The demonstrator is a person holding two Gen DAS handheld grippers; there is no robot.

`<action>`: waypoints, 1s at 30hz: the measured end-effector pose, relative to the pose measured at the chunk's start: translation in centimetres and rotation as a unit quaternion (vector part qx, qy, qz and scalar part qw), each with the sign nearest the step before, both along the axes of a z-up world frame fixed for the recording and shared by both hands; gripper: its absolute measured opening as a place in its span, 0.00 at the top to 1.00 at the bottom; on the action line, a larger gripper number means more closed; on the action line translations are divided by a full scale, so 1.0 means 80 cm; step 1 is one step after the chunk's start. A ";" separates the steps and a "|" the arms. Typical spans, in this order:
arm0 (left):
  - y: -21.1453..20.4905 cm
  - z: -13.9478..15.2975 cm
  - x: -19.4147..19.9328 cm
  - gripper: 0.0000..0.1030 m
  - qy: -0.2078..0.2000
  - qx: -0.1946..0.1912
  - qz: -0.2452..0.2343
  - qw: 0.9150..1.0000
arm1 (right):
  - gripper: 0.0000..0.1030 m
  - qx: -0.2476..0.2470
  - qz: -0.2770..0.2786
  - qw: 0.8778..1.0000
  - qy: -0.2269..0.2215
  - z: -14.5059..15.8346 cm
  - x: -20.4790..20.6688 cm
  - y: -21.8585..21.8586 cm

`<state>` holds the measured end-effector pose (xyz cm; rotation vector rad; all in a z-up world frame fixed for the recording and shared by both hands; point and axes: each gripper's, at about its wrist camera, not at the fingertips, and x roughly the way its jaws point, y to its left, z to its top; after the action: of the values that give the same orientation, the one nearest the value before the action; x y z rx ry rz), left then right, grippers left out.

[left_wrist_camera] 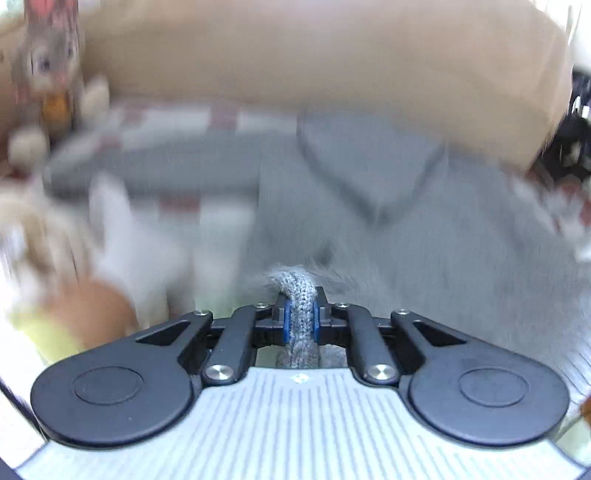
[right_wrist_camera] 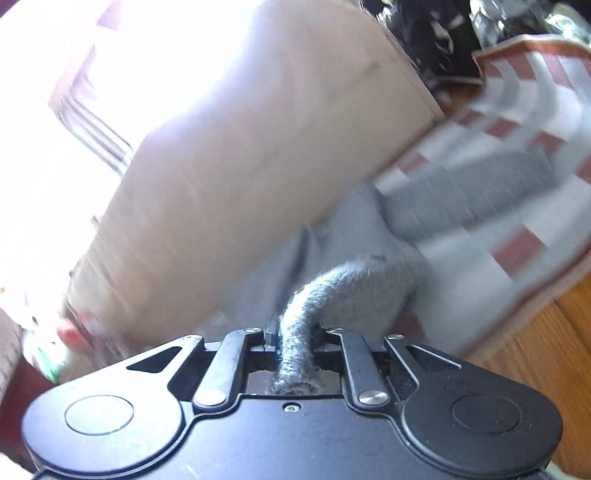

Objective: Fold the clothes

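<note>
A grey knit sweater (left_wrist_camera: 424,229) lies spread over a red-and-white checked blanket (left_wrist_camera: 173,122), its V-neck pointing toward me in the left wrist view. My left gripper (left_wrist_camera: 301,314) is shut on a bunched ribbed edge of the sweater, which runs between the blue pads. In the right wrist view my right gripper (right_wrist_camera: 295,332) is shut on another rolled edge of the same sweater (right_wrist_camera: 354,280), which arches up out of the jaws and hangs back toward the checked blanket (right_wrist_camera: 517,251). Both views are blurred by motion.
A large tan cardboard box (left_wrist_camera: 314,55) stands just behind the sweater, and also fills the left of the right wrist view (right_wrist_camera: 229,177). A plush rabbit (left_wrist_camera: 48,62) and other soft toys (left_wrist_camera: 110,236) sit at the left. Wooden floor (right_wrist_camera: 535,362) shows at the right, dark clutter (right_wrist_camera: 436,33) beyond.
</note>
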<state>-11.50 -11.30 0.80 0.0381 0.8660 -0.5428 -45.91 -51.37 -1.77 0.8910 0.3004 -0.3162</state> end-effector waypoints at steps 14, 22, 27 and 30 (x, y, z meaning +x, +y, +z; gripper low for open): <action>0.054 -0.028 0.001 0.90 0.140 -0.038 0.004 0.989 | 0.86 0.041 -0.001 0.996 0.075 0.029 0.030 -0.009; 0.060 -0.103 -0.081 0.92 0.157 0.183 -0.051 0.969 | 0.91 0.011 -0.030 0.966 0.256 -0.064 -0.082 0.029; 0.011 -0.081 -0.094 0.87 0.112 0.162 -0.067 0.978 | 0.87 0.018 -0.012 0.963 0.268 -0.098 -0.078 0.043; -0.022 -0.041 -0.090 0.61 0.061 0.129 -0.079 0.987 | 0.73 -0.030 -0.017 0.976 0.216 -0.061 -0.077 0.032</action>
<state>-18.68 -13.03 -2.48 0.3142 1.0558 -0.5834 -52.09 -48.81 -6.61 0.7629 0.6747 -0.5484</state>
